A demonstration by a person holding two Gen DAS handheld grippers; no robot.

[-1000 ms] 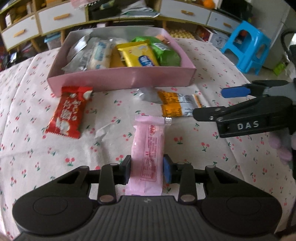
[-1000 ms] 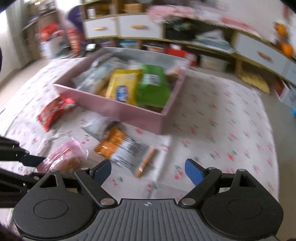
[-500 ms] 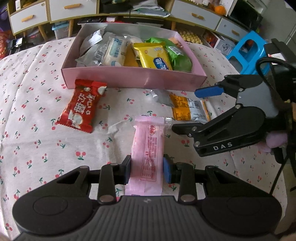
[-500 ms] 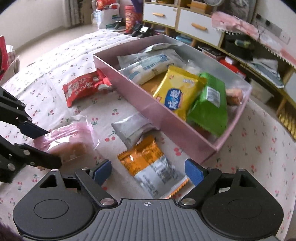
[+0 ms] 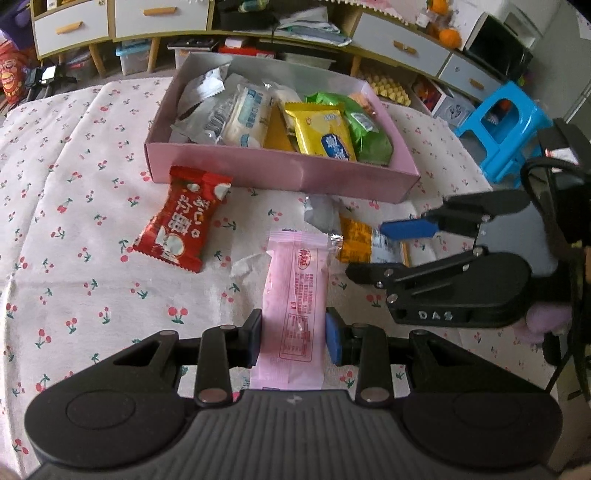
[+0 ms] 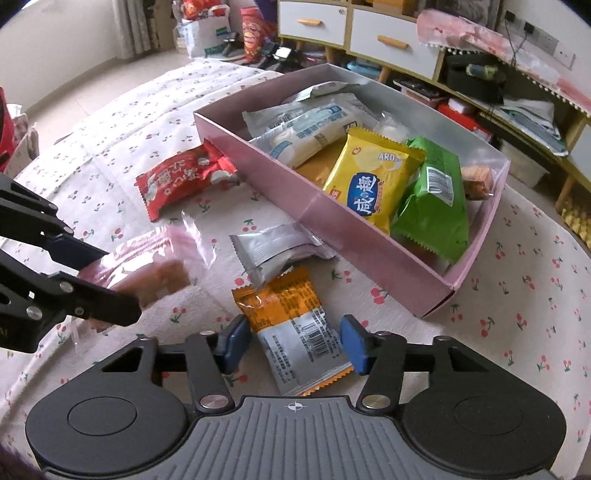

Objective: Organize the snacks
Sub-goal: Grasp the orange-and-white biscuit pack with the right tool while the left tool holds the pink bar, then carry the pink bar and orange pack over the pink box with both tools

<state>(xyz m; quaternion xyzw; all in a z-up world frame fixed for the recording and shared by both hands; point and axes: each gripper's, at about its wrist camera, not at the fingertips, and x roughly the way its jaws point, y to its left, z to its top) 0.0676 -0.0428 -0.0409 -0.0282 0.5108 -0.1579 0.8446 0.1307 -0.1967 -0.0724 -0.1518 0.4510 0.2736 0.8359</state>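
Note:
My left gripper is shut on a pink snack packet and holds it above the cherry-print cloth; it also shows in the right wrist view. My right gripper is open, its jaws on either side of an orange-and-clear snack packet lying on the cloth; that packet also shows in the left wrist view. A pink box holding several snacks stands beyond. A red packet and a silver packet lie in front of the box.
The box holds yellow, green and white packets. Drawers and shelves stand behind the table. A blue stool stands at the right. The table edge curves away at left and right.
My right gripper has moved down and forward over the orange packet, and its jaws have narrowed around it. My left gripper still holds the pink packet, raised a little toward the box.

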